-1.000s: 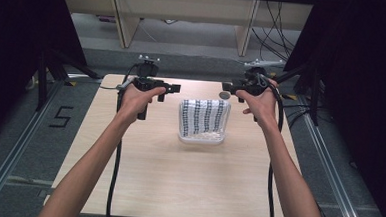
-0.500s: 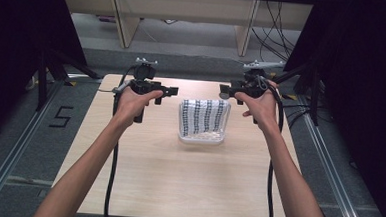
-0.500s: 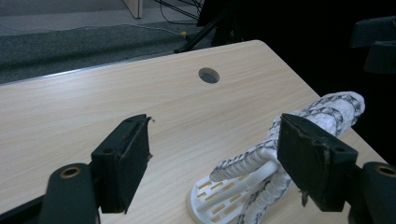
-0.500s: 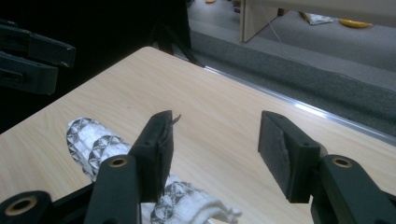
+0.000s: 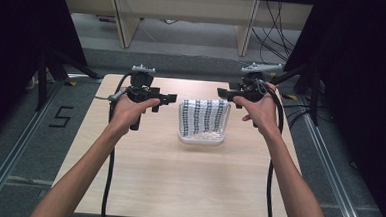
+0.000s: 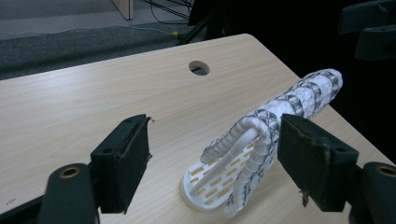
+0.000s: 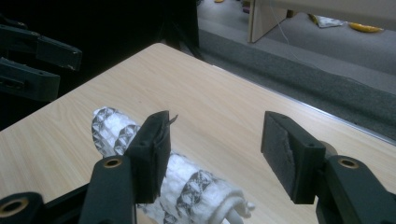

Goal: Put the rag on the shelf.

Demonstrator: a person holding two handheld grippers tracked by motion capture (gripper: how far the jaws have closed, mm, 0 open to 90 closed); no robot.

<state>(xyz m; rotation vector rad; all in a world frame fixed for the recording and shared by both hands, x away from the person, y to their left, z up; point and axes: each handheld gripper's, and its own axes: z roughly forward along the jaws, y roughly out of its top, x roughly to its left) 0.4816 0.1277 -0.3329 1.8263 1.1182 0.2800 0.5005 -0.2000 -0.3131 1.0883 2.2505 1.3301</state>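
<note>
The left gripper (image 5: 170, 97) was held over the far left part of the table (image 5: 177, 188), its jaws standing wide apart with nothing between the pads. In the left gripper view the left gripper (image 6: 212, 154) looked across the table top, and the white slotted basket (image 6: 212, 184) lay on the wood beyond the jaws and between them, draped with the patterned cloth (image 6: 299, 95); neither pad touched it.

The right gripper (image 5: 226, 94) was held at the far right, facing the left one across the basket (image 5: 202, 137). Its jaws had just been opening, and in the right gripper view the right gripper (image 7: 215, 149) had only bare table between its pads. The cloth (image 7: 187, 182) lay low and to the left there, passing behind the left-hand jaw; whether that jaw touched it I could not tell.

From the high view the basket sat on the table between the two grippers, slightly nearer the person than their tips, and the black-and-white cloth (image 5: 204, 116) covered most of it. A round hole (image 6: 199, 68) in the table showed beyond the basket in the left gripper view.
</note>
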